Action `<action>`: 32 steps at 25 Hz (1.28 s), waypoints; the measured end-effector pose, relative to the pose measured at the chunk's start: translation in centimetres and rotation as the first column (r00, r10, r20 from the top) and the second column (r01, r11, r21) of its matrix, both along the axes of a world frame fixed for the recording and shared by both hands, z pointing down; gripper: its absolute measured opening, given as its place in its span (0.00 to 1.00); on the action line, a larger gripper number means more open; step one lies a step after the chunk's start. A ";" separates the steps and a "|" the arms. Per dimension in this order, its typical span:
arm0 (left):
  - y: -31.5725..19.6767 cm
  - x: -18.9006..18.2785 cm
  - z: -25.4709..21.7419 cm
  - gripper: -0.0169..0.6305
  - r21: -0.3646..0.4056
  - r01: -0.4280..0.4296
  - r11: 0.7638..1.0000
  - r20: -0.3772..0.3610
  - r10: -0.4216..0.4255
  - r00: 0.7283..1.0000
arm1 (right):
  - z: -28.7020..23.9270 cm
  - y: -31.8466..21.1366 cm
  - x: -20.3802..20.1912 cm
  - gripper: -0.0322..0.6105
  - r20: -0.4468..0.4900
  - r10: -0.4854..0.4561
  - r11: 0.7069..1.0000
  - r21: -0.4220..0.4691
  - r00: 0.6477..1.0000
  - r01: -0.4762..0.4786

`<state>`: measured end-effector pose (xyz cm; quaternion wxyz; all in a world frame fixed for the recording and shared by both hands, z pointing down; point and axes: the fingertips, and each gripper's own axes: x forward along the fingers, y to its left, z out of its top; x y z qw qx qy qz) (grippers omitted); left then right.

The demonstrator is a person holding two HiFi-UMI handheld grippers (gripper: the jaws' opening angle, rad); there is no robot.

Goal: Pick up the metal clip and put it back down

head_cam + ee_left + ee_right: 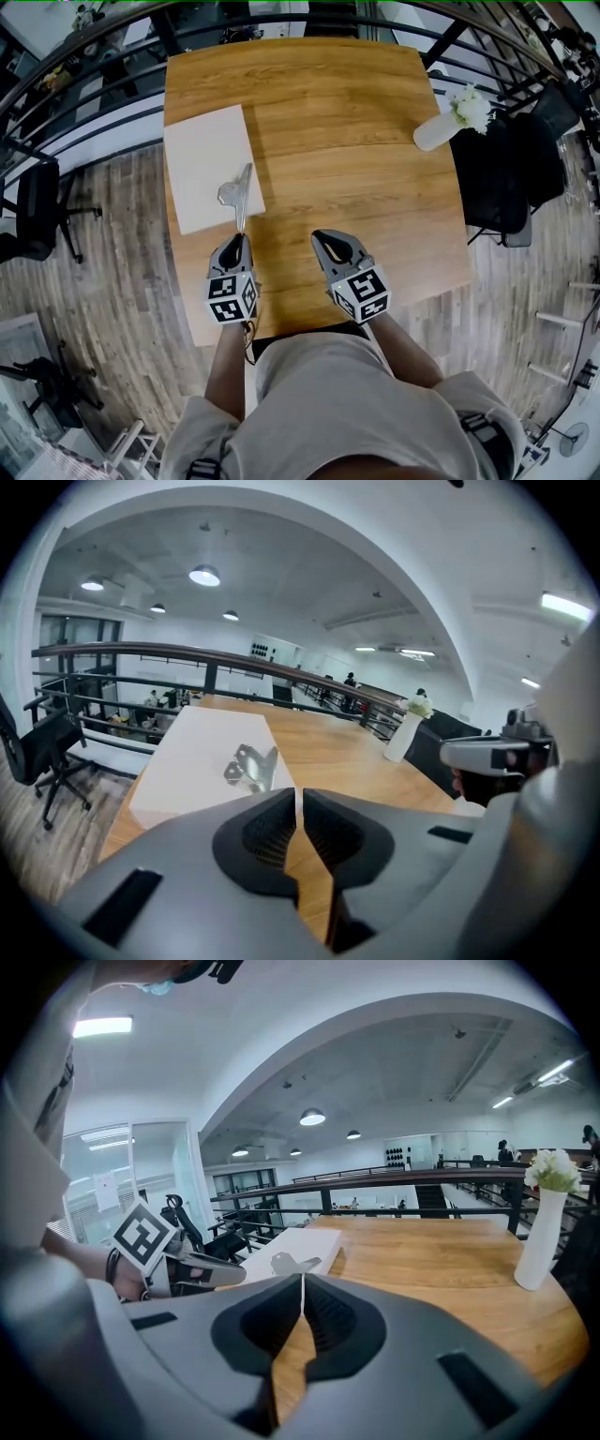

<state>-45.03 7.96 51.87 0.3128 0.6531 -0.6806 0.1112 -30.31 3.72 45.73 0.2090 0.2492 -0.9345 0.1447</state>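
Head view: metal clip lies on the white board, centre-left of frame. Your left gripper sits just below it, jaws nearly closed, empty. Your right gripper is fully closed, empty.

A flower vase stands on the wooden table.

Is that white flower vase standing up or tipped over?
Upright: the right gripper view shows the vase standing on the table, flowers on top.
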 end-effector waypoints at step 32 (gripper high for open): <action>-6.3 9.5 -24.6 0.07 0.500 -0.092 0.861 0.143 0.022 0.989 | -19.5 -6.3 8.2 0.09 0.292 0.163 0.871 0.406 0.942 -0.276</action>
